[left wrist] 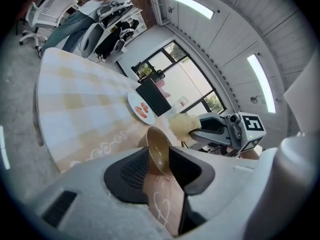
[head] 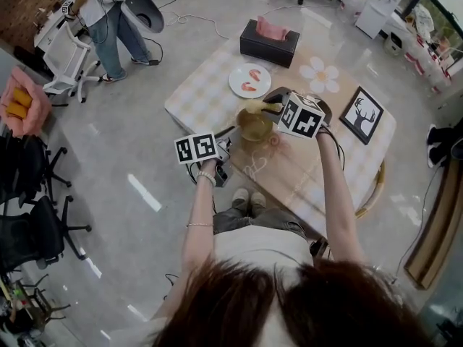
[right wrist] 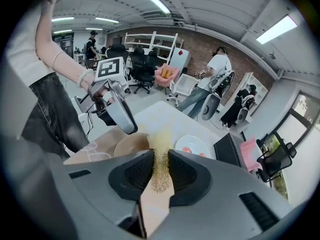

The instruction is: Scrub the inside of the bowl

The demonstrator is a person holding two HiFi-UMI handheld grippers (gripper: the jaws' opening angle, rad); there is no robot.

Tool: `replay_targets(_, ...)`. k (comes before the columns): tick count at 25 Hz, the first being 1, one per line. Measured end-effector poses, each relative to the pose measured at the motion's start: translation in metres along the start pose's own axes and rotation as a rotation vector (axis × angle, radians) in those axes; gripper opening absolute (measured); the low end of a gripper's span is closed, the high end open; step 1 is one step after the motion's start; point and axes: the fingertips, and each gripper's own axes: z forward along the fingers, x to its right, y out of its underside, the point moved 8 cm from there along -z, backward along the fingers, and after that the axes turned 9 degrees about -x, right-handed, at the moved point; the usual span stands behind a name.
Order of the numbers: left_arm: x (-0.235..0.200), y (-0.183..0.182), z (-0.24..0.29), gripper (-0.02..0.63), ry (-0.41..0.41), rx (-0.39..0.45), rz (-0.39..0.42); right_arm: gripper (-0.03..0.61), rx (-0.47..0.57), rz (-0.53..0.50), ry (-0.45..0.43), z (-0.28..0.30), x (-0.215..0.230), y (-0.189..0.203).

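Person in white top [head: 260, 248] and dark grey trousers [head: 249, 220].
Brown hair [head: 289, 306], pale shoes [head: 248, 198], wrist bracelets [head: 205, 177]; grey left tool [left wrist: 161, 159] and right tool [right wrist: 160, 170] bear white cubes [head: 196, 148] with black square markers.

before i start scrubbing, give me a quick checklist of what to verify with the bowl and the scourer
1. Scourer gripped by right tongs: ok, pads shut on it.
2. Bowl steadied by left tongs: not ok, the rim sits between open pads.
3. Bowl resting on the table, opening up: ok.
4. Scourer inside the bowl: not ok, it is by the rim.
5. Plate apart from the bowl: ok.
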Motion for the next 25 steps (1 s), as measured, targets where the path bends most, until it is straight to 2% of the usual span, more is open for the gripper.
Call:
replay_targets(4, -0.001, 0.004, 0.005, 0.12, 0.007, -0.022, -0.023, 0.078, -0.048, -0.1, -0.021, 0.003, 0.001, -0.005)
replay_targets(15, -0.004, 0.009, 0.011, 0.12, 0.019, -0.048, -0.079, 0.078, -0.159, -0.287, -0.092, 0.018, -0.003, -0.008)
replay_targets(25, -0.005, 0.013, 0.012, 0.118, 0.026, -0.054, -0.11, 0.078, -0.219, -0.388, -0.127, 0.028, -0.003, -0.014)
